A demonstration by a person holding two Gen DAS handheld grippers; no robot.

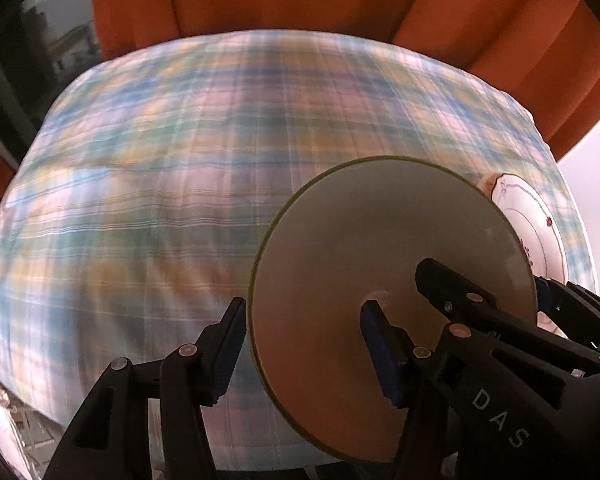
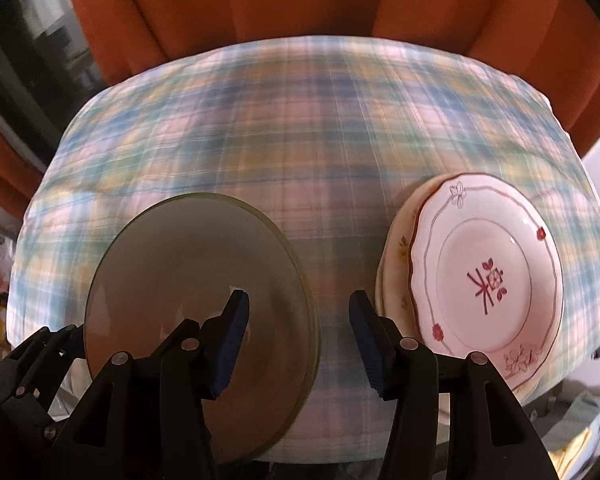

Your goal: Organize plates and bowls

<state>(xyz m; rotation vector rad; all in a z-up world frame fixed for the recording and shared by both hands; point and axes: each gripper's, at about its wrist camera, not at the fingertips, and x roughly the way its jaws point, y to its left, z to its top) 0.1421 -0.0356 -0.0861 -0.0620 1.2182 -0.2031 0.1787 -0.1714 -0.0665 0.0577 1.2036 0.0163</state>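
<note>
Orange curtains (image 2: 228, 4) hang behind a worktop covered in a pastel plaid cloth (image 2: 300, 128). A round grey-beige plate with an olive rim (image 2: 172, 264) is lying on it at the near edge, between both tools. The left gripper (image 1: 302, 344) and the right gripper (image 2: 298, 332) both have their jaws wide apart, holding nothing. Just to the right there's a white scalloped plate with red flower print (image 2: 484, 272) stacked on a cream plate (image 2: 396, 256).

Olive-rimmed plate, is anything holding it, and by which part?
Nothing grips the olive-rimmed plate. The left tongs and the right tongs both gape open, each only straddling one side of its rim.
</note>
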